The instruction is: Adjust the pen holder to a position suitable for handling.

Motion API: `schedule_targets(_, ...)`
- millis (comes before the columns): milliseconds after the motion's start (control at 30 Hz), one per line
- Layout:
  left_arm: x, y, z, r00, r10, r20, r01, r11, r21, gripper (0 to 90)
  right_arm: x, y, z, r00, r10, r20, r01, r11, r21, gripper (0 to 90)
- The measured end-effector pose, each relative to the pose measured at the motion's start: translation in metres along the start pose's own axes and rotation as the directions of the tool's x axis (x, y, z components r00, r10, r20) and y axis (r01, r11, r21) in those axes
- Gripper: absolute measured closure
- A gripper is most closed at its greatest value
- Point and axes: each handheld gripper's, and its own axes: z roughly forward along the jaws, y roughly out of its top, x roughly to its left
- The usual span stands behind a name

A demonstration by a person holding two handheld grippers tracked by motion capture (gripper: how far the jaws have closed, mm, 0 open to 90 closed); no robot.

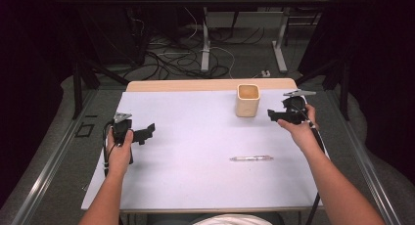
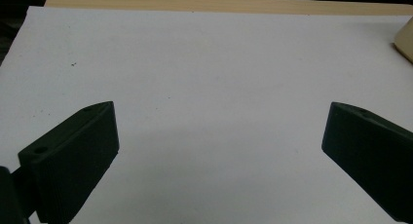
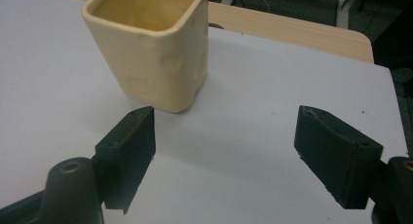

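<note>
Two tongs: we see left tongs (image 1: 147, 132) and right tongs (image 1: 272, 115) gaping, empty.
Pen (image 1: 251, 158): loose on desk (image 1: 195, 186), well apart from both.
Cup (image 1: 247, 100): beside right tongs, untouched.
Left: we judge everything.

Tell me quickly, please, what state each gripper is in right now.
Left gripper: open, nothing between its jaws, above the white table.
Right gripper: open, holding nothing, just beside the beige cup.
</note>
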Motion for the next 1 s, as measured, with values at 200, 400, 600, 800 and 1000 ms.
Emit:
schedule_targets(200,-0.001,0.000,0.000,1.0000,0.003,0.000,-0.003,1.0000,0.004,0.1,0.003,0.012,0.001,0.9993,-0.037,0.000,0.037,0.999,0.006,20.1)
schedule_targets(400,0.000,0.000,0.000,1.0000,0.005,0.003,-0.005,0.9999,0.014,0.1,0.008,0.027,0.001,0.9954,-0.095,-0.014,0.096,0.995,0.029,18.8)
schedule_targets(600,0.000,0.000,0.001,1.0000,0.004,0.000,-0.004,1.0000,0.004,0.1,0.014,0.041,0.003,0.9878,-0.150,-0.042,0.152,0.987,0.047,14.5)
schedule_targets(800,-0.001,0.000,0.001,1.0000,0.007,0.000,-0.007,0.9999,0.007,0.1,0.026,0.050,0.007,0.9306,-0.360,-0.066,0.365,0.925,0.102,15.5)
schedule_targets(1000,0.000,0.000,0.001,1.0000,0.010,-0.001,-0.010,0.9999,0.004,0.1,0.036,0.058,0.010,0.8468,-0.529,-0.059,0.532,0.839,0.118,20.9)
